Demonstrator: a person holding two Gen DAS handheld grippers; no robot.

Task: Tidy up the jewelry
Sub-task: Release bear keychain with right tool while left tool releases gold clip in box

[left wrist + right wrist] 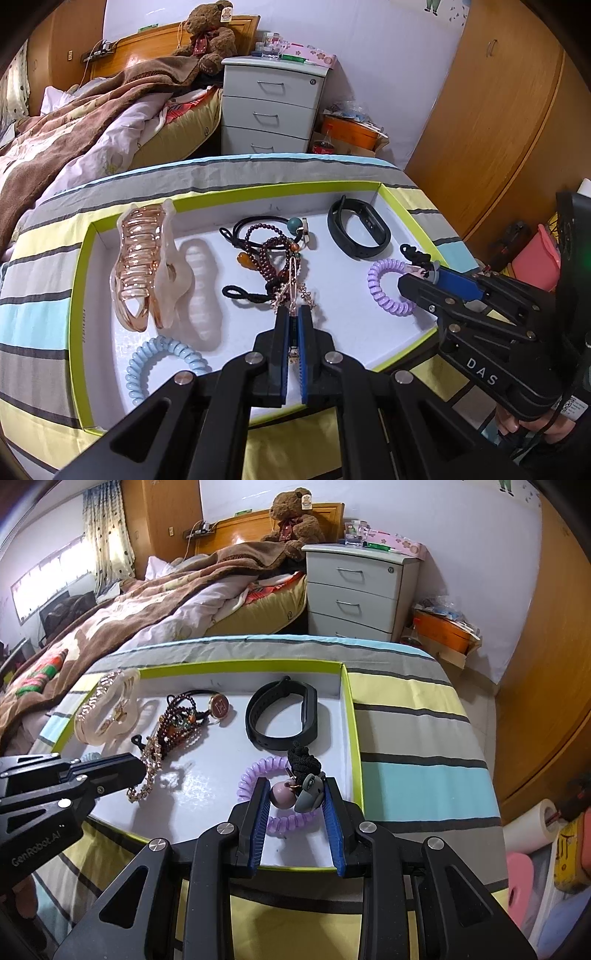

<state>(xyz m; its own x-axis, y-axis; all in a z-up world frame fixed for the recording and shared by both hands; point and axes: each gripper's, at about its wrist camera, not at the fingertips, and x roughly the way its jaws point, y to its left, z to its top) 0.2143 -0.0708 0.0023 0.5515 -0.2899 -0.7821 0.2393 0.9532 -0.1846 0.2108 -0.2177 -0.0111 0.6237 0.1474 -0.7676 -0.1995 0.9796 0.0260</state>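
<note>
Your left hand-held gripper [294, 312] is clenched on the gold chain [146, 775], whose long axis runs straight ahead from the fingertips into the tangle of dark beads [275, 254] at the middle of the tray [79, 295]. Your right hand-held gripper [295, 794] grasps the grey-and-pink charm [299, 794], directly between its pads and over the purple coil tie [255, 775], its black cord [301, 758] leading ahead; each piece lies nearest the hand holding it.

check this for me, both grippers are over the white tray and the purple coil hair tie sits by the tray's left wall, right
Not quite: the purple coil hair tie sits by the right wall of the white tray, as the right wrist view shows. Both grippers are over the tray.
</note>
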